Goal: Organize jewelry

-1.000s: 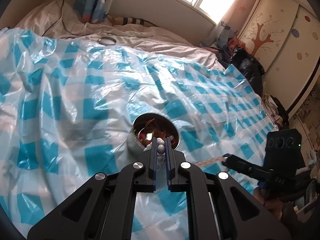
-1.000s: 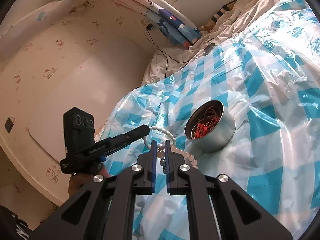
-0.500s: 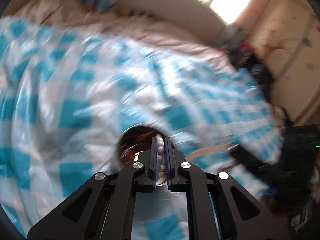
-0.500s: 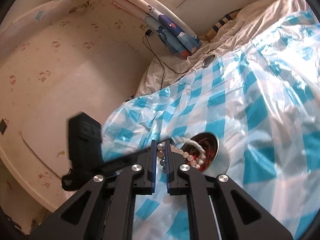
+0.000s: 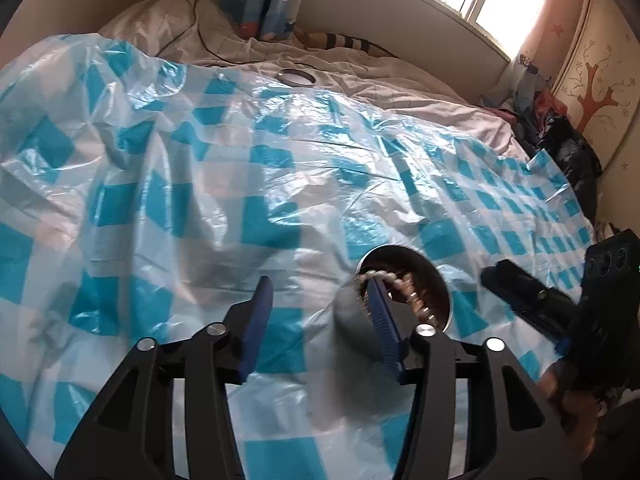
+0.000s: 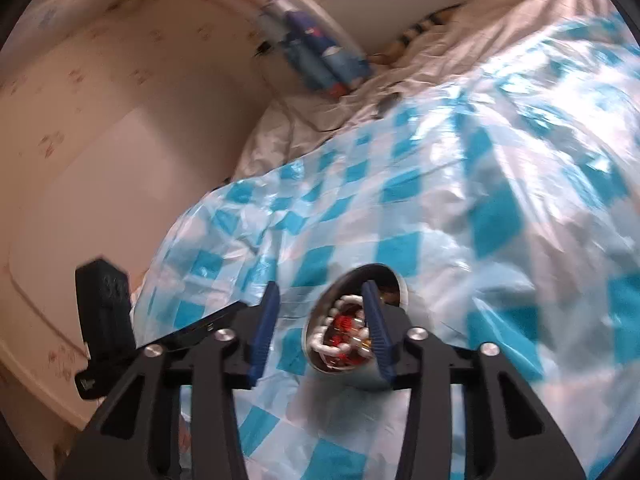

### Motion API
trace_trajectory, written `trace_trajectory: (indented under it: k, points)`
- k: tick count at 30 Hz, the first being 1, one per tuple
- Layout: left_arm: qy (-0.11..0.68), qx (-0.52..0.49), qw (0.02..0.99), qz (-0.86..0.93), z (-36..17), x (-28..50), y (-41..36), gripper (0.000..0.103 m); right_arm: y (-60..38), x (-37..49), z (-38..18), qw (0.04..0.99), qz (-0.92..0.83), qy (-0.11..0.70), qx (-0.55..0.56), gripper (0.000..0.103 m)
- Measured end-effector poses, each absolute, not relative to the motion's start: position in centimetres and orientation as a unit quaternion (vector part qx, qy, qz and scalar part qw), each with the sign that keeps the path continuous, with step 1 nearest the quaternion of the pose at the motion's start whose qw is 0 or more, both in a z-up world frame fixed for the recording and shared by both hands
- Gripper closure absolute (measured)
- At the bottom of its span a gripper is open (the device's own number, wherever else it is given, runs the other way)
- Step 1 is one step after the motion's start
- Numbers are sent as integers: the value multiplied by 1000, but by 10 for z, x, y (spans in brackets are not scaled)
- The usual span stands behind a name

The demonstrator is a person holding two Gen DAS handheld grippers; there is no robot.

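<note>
Nearest, both claws are spread wide w/ nothing between the blue pads: left gripper [image 5: 320, 320] just this side of the round metal tin [image 5: 352, 316], its right finger over the tin's mouth; right gripper [image 6: 320, 320] likewise, one finger across the rim. Pearl bead strand [image 5: 394, 280] lies inside the tin, draped along the near rim in the left wrist view, coiled over red/orange bits [image 6: 345, 326] (prob. thin bands, too blurred to say) in the right wrist view. Handling, as a guess: strand is light, limp, beads hard + slick, so it'll slide and sag from any pinch; best taken mid-strand w/ pads across one bead or the cord between two, not at a loose end. Tin looks thin, light, would tip or skid on the glossy blue-check plastic sheet [image 5: 168, 200] under it; soft bedding below gives no firm base. Beyond the tin, far side of the sheet, a small round lid [image 5: 295, 77] on the white bedsheet.
</note>
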State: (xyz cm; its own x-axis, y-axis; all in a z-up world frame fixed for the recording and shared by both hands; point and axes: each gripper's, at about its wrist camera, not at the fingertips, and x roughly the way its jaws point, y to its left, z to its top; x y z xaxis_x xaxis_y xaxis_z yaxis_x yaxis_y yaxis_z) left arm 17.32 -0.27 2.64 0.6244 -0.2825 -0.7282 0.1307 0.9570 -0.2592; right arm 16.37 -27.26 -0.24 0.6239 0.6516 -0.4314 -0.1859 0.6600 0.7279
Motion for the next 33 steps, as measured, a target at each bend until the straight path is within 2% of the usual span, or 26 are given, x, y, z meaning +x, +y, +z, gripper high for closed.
trace_trajectory:
  k: [4, 5, 6, 8, 10, 17, 23, 33]
  points:
    - [409, -58, 906, -87, 28, 157, -1, 35, -277, 142, 1, 862, 189, 379, 278, 50]
    - [407, -47, 909, -76, 28, 152, -1, 30, -276, 134, 3, 872, 171, 382, 255, 45]
    - [402, -33, 913, -64, 30, 145, -3, 28, -274, 127, 5, 879, 157, 384, 233, 37]
    - [393, -13, 918, -53, 32, 134, -6, 19, -264, 103, 9, 899, 125, 388, 164, 34]
    - [388, 12, 921, -39, 30, 116, -10, 16, -256, 84, 8, 905, 115, 389, 125, 30]
    - [377, 74, 923, -25, 24, 61, -21, 12, -242, 36, 9, 924, 90, 364, 78, 22]
    - [359, 51, 932, -11, 26, 36, -13, 9, -240, 20, 17, 937, 69, 333, 80, 14]
    - [347, 30, 937, -8, 29, 39, -11, 8, -234, 27, 12, 933, 65, 344, 83, 12]
